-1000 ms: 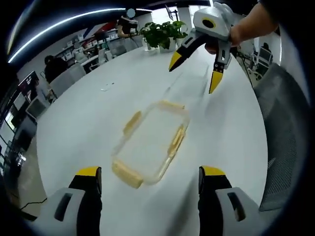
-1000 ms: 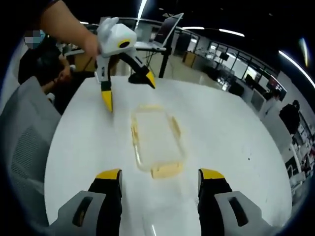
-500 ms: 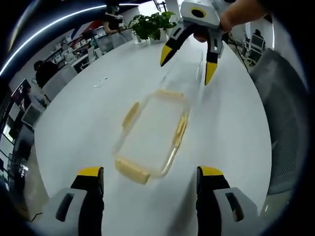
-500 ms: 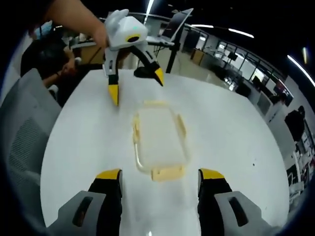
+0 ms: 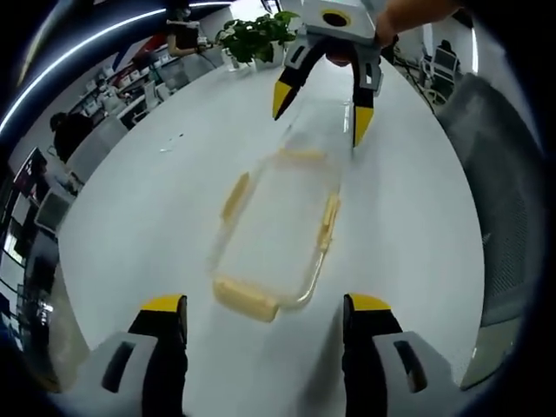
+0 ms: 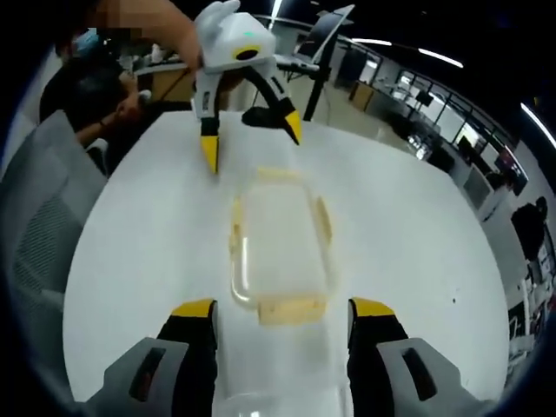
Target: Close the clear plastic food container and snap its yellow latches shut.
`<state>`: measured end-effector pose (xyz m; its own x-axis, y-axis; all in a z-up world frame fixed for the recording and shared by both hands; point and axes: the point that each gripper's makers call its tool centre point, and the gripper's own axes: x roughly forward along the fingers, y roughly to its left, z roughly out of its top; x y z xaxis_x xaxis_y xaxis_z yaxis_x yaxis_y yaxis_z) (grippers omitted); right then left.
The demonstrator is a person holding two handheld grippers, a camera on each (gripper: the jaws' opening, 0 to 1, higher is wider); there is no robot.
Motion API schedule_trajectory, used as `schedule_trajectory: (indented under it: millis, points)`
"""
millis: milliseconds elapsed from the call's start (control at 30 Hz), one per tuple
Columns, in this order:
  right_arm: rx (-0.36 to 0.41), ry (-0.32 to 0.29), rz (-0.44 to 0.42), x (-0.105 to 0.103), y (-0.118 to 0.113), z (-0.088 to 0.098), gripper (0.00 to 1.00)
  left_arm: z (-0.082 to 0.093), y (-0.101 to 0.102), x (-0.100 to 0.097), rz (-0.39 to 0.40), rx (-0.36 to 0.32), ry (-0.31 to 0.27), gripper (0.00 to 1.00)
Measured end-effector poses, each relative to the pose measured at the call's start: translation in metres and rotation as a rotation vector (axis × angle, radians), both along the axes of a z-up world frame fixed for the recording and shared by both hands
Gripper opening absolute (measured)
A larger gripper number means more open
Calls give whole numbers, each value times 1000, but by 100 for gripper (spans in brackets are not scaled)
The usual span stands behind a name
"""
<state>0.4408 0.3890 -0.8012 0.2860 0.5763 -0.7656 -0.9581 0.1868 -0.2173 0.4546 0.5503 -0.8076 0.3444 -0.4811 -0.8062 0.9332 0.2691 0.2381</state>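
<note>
A clear plastic container (image 5: 278, 226) (image 6: 278, 248) with yellow latches (image 5: 246, 300) splayed outward on its sides lies flat on the white table (image 5: 139, 200). My left gripper (image 5: 265, 304) hovers open at its near end; in the right gripper view the left gripper (image 6: 250, 142) hangs open over the far end. My right gripper (image 6: 284, 308) is open at the opposite end, and in the left gripper view the right gripper (image 5: 321, 113) hangs open over a second faint clear piece (image 5: 334, 130) just beyond the container. Nothing sits between either pair of jaws.
A grey chair (image 5: 491, 148) (image 6: 35, 217) stands at the table's edge. A potted plant (image 5: 252, 35) sits at the table's far end. People sit at desks behind (image 6: 104, 104). Small specks (image 5: 174, 139) lie on the table to the left.
Both grippers have drawn closer over the container from its two ends, so it looks larger and more centred. The container has not moved. Both pairs of jaws stay open.
</note>
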Motion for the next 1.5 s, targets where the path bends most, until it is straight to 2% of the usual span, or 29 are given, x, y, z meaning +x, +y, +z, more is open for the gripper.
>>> schedule_trajectory:
  millis: [167, 400, 533, 633, 900, 1067, 1500]
  points:
    - [-12, 12, 9, 3, -1, -3, 56, -1, 2, 5, -11, 13, 2, 71]
    - [-31, 34, 27, 7, -2, -8, 56, -6, 3, 9, -55, 53, 3, 70]
    - [-55, 43, 47, 7, -3, -12, 55, -7, 3, 12, -67, 58, 10, 69]
    - [-62, 59, 56, 7, -1, -15, 55, -5, 0, 14, -97, 59, -6, 65]
    - [-83, 86, 74, 10, 1, -20, 54, -11, 0, 17, -118, 71, 21, 65]
    - [-78, 122, 51, 13, 1, -22, 52, -17, 4, 15, -149, 95, 48, 64]
    - [-109, 155, 79, 13, 3, -29, 49, -21, 2, 22, -198, 116, 67, 62]
